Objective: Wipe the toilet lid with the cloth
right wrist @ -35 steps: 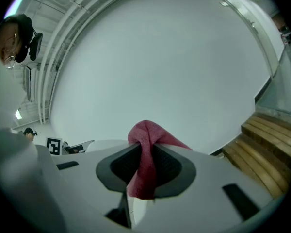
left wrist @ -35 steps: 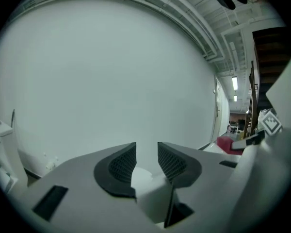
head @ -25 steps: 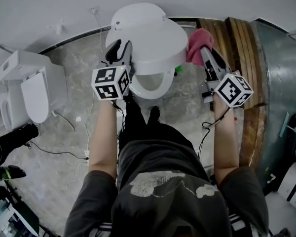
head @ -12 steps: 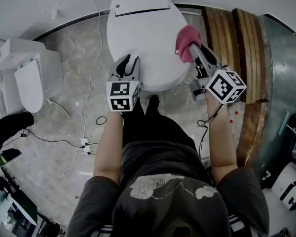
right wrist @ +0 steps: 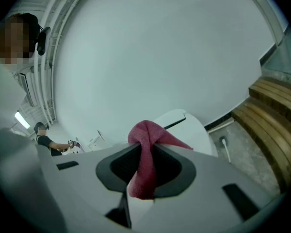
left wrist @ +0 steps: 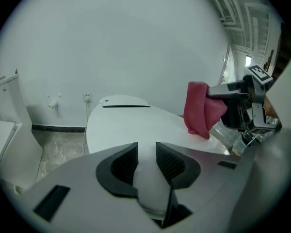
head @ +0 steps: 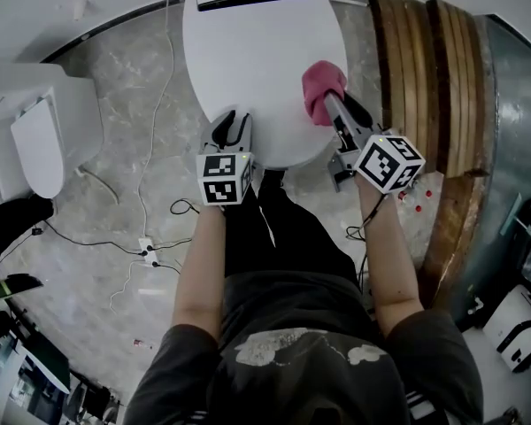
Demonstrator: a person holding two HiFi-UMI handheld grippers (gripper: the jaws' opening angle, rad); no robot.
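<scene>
My right gripper (head: 332, 104) is clenched on the cloth (head: 321, 88), which hangs at the right side of the closed lid (head: 248, 60), touching it or just above (I can't tell which). To wipe well, I'd press it flat and sweep in overlapping strokes. My left gripper (head: 233, 127) is part-open and empty over the lid's front edge. The cloth is pink and bunched, draped over my jaws.

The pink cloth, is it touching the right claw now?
Touching. The right gripper view shows the right claw shut on the cloth, squeezing its folds from both sides.
</scene>
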